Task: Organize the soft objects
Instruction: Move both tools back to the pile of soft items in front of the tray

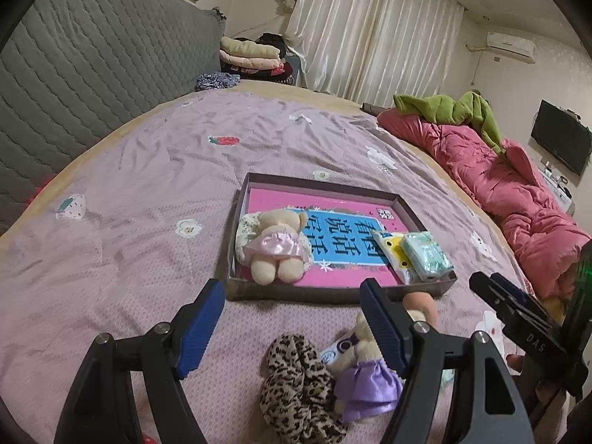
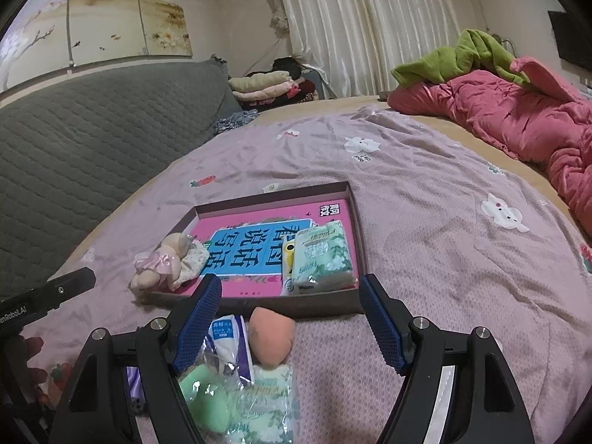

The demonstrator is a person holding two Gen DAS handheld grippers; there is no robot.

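The left gripper hangs above the pink bedspread with its blue fingers spread wide and nothing between them. Under it, at about 6 o'clock in the left wrist view, a leopard-print scrunchie lies on the bedspread touching a small teddy in a purple dress, which sits partly behind the right-hand finger. A peach-coloured sponge shows just past that finger, near the front wall of the shallow box.

The box lies at 12 o'clock from the left gripper. Inside it a pink book with a blue title panel covers the floor. A teddy in a pink dress lies at the box's 9 o'clock side, resting on a floral cloth pad. Two tissue packs are stacked in the corner at 4 o'clock.

The right gripper is also spread wide and holds nothing. Between its fingers, at 6 o'clock in the right wrist view, lie the peach sponge, a white and blue tissue pack and a clear bag of green sponges, all on the bedspread just in front of the box.

A red quilt with a green garment on it lies at 2 o'clock, well apart from the box.
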